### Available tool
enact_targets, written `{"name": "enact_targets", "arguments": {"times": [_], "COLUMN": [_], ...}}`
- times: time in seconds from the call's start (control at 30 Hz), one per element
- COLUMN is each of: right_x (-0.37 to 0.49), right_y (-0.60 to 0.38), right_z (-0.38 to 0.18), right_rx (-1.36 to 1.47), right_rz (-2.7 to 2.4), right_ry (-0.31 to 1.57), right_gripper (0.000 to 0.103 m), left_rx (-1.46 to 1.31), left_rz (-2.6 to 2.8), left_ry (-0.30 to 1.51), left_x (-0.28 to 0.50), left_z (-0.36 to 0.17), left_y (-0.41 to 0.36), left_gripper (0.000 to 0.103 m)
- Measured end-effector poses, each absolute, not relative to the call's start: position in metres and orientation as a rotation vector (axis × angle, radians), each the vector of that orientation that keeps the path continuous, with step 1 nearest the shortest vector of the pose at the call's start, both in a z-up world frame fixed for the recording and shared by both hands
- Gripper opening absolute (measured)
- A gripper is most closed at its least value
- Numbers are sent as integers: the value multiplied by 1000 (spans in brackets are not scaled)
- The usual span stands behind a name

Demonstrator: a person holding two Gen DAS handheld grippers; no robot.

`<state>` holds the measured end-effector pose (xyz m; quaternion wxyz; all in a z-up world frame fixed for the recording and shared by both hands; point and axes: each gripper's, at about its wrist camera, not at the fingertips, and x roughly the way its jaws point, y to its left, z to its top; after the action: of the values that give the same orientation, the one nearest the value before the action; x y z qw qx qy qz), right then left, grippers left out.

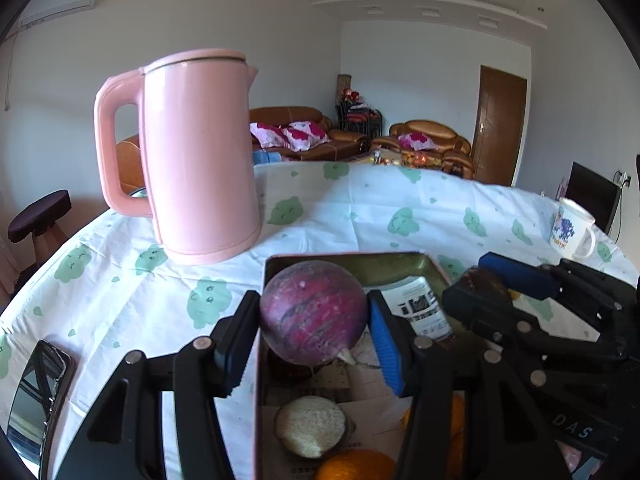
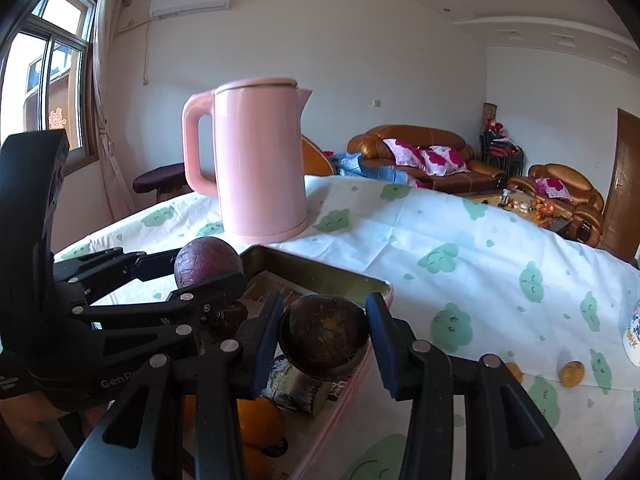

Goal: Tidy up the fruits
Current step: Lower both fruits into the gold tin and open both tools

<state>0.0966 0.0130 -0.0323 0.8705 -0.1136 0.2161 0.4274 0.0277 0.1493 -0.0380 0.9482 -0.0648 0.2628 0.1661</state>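
Observation:
My left gripper (image 1: 312, 316) is shut on a round purple-red fruit (image 1: 314, 310) and holds it above the far end of a rectangular metal tray (image 1: 360, 266). The tray holds oranges (image 1: 354, 465), a pale cut fruit (image 1: 311, 426) and printed paper. My right gripper (image 2: 324, 334) is shut on a dark brown round fruit (image 2: 324, 334) over the tray's right rim (image 2: 316, 270). It also shows in the left wrist view (image 1: 486, 282). The left gripper with its purple fruit (image 2: 208, 262) shows in the right wrist view.
A tall pink kettle (image 1: 200, 152) stands behind the tray on the white cloth with green clouds. A mug (image 1: 570, 228) stands far right. A phone (image 1: 36, 400) lies at the left edge. Two small yellow fruits (image 2: 571, 373) lie on the cloth at right.

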Motion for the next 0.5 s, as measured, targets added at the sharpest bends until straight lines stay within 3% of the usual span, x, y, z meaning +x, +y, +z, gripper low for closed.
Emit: {"name": "enact_targets", "arguments": {"times": [0.2,0.33,0.43,0.5], "right_x": [103,107,108,109], "right_y": [19,16,13,7], "right_z": [-38,-38,-34,-30], "right_rx": [-234,-208,-201,-177], "right_rz": [907,913,895,899], "right_ry": [491,507,498,493], "right_gripper": [45,46,55,57], "left_rx": [-123,-109,-110,-125], "left_rz": [348,359,367,369], "left_ry": [542,528,516,495], "left_x": [27,23,21,17], "left_z": [-39,-34,-29,-25], "left_y": [151,149,148,148], "left_gripper": [56,63,65,72]}}
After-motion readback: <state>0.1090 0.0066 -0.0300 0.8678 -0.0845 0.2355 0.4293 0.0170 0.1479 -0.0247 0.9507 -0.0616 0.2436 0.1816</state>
